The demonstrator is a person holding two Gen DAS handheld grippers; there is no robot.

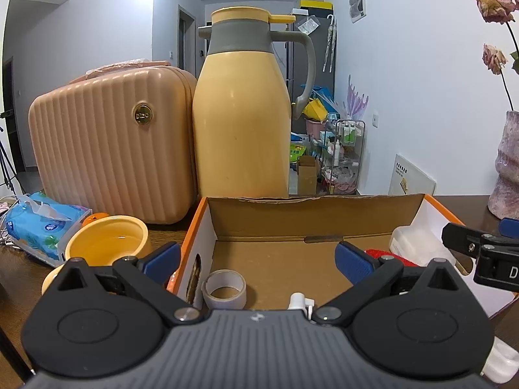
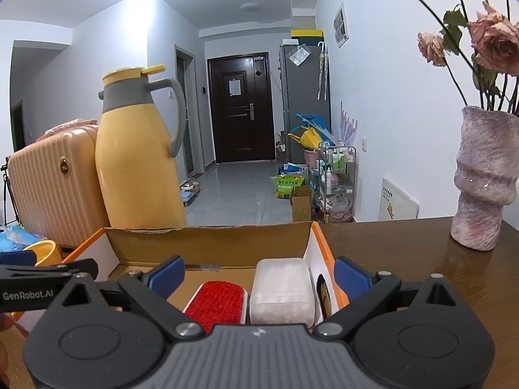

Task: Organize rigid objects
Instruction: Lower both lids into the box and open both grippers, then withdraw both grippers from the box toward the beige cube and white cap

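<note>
Left wrist: tape roll (image 1: 223, 288) in cardboard box (image 1: 292, 214)

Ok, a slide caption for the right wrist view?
Open right gripper above cardboard box holding red brush and white container.

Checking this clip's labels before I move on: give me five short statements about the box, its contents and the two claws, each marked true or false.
1. The roll of tape lies inside the cardboard box. True.
2. The left claw grips the tape. False: its jaws stand wide open, holding nothing.
3. The red brush and the white container lie side by side in the box. True.
4. The yellow thermos jug stands inside the box. False: it stands behind it, beside the pink case.
5. The right claw is shut. False: it is open.
</note>
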